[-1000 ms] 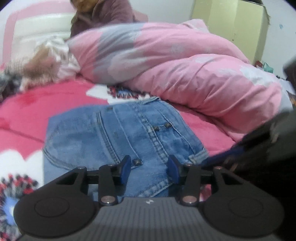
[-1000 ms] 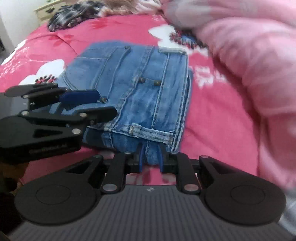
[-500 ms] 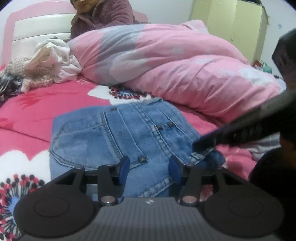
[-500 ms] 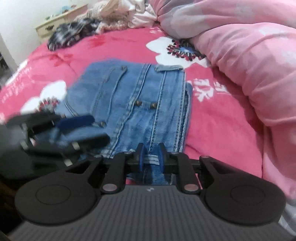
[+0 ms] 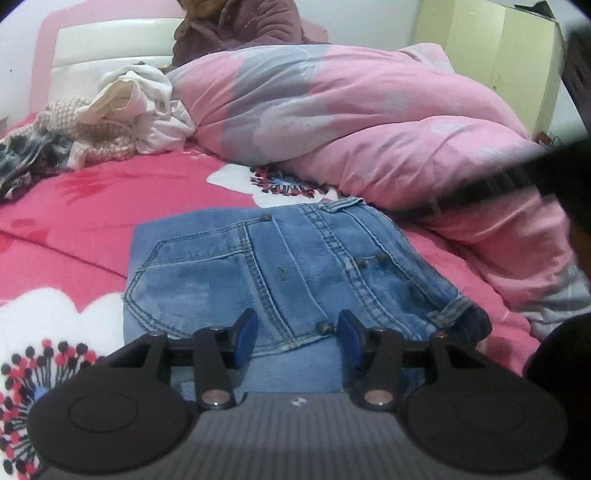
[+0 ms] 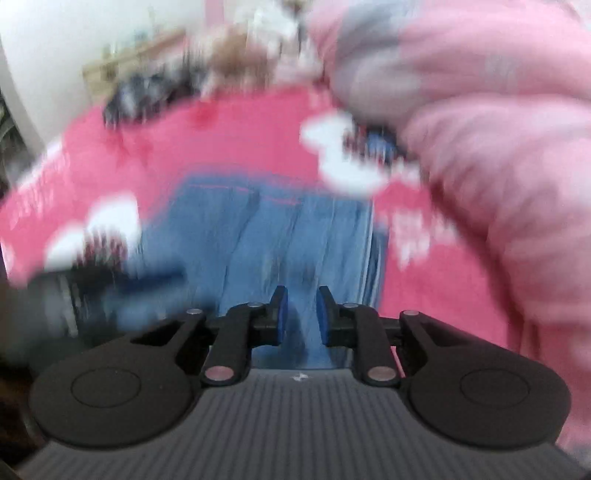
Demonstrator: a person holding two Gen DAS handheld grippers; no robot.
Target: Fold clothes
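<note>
A folded blue denim jacket point(image 5: 295, 266) lies flat on the pink floral bedspread point(image 5: 92, 206). My left gripper point(image 5: 297, 328) hovers over its near edge, open, with nothing between its blue pads. In the right wrist view everything is motion-blurred. There my right gripper point(image 6: 299, 314) hangs above the jacket point(image 6: 295, 236), its pads a narrow gap apart with no cloth pinched between them. A dark blurred streak point(image 5: 517, 177) crosses the right of the left wrist view, above the bed. The left gripper's blue pad point(image 6: 155, 280) shows as a smear at the left.
A bulky pink and grey duvet point(image 5: 369, 122) is heaped behind and right of the jacket. A pile of loose clothes point(image 5: 110, 114) lies at the headboard. A person in a purple top point(image 5: 240, 26) sits behind the duvet. A pale cupboard point(image 5: 480, 48) stands at the back right.
My right gripper has lifted up and away from the jacket's near hem, where cloth sat between its pads. The left gripper has barely moved, and the jacket lies flat.
</note>
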